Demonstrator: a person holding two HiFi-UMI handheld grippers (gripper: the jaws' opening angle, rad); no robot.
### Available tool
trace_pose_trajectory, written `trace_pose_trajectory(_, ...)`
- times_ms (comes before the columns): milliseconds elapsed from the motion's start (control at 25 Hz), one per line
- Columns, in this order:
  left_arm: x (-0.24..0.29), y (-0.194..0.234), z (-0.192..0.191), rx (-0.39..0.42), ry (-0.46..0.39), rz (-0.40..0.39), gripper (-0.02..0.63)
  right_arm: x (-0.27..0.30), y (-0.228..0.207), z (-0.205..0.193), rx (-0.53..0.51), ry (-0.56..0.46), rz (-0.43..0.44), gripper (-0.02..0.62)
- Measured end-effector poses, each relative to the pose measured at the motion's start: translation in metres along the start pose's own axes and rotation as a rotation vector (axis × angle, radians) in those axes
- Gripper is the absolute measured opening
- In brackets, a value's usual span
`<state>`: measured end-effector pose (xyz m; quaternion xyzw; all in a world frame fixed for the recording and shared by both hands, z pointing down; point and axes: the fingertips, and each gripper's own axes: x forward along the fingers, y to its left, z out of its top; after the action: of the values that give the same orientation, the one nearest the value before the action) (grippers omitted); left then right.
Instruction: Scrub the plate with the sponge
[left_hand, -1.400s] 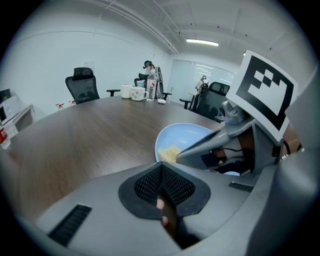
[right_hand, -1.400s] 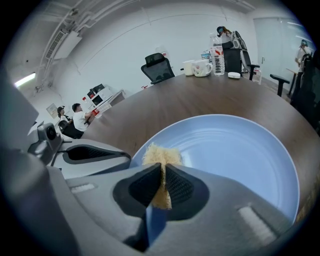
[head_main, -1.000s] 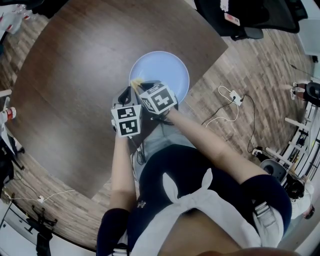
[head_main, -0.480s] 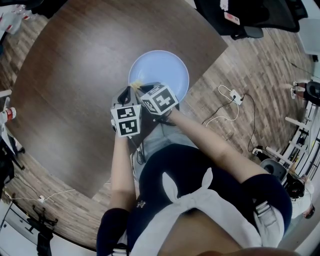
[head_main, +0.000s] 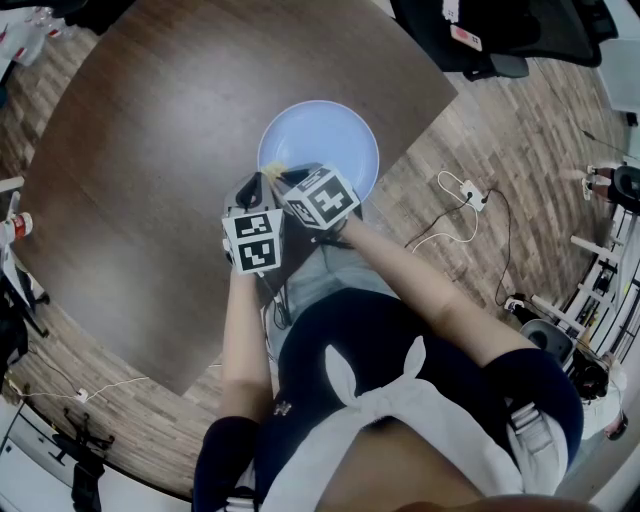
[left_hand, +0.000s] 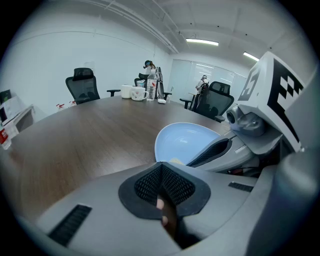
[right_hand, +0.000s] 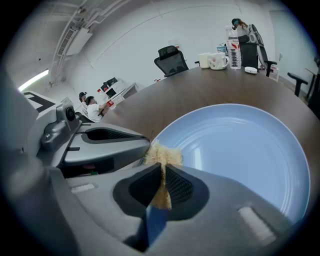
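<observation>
1. On the dark wooden worktop (head_main: 150, 150) sits the pale blue plate (right_hand: 240, 150), close to the edge nearest the person.
2. Right tongs (right_hand: 163, 175) are clenched on the yellow sponge (right_hand: 162, 154), which sits at the plate's near-left rim.
3. Left tongs (left_hand: 162, 181) are clenched, pads together, just beside the right ones.

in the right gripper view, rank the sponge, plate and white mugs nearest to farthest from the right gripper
1. sponge, clamped between the right gripper jaws.
2. plate, just ahead, spreading to the right.
3. white mugs, at the far end of the table.
</observation>
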<state>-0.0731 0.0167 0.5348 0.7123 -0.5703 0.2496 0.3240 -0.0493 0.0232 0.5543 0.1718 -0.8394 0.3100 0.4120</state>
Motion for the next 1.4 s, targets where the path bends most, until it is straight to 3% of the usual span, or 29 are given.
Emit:
trace_pose_trajectory(440, 0.002, 0.000, -0.001, -0.001, 0.001, 0.008, 0.006, -0.001, -0.006, -0.002, -0.032, 0.008, -0.021, 0.025)
trace_pose_trajectory(1400, 0.003, -0.003, 0.002, -0.002, 0.007, 0.028, 0.005, -0.017, -0.035, -0.002, 0.005, -0.002, -0.067, 0.025)
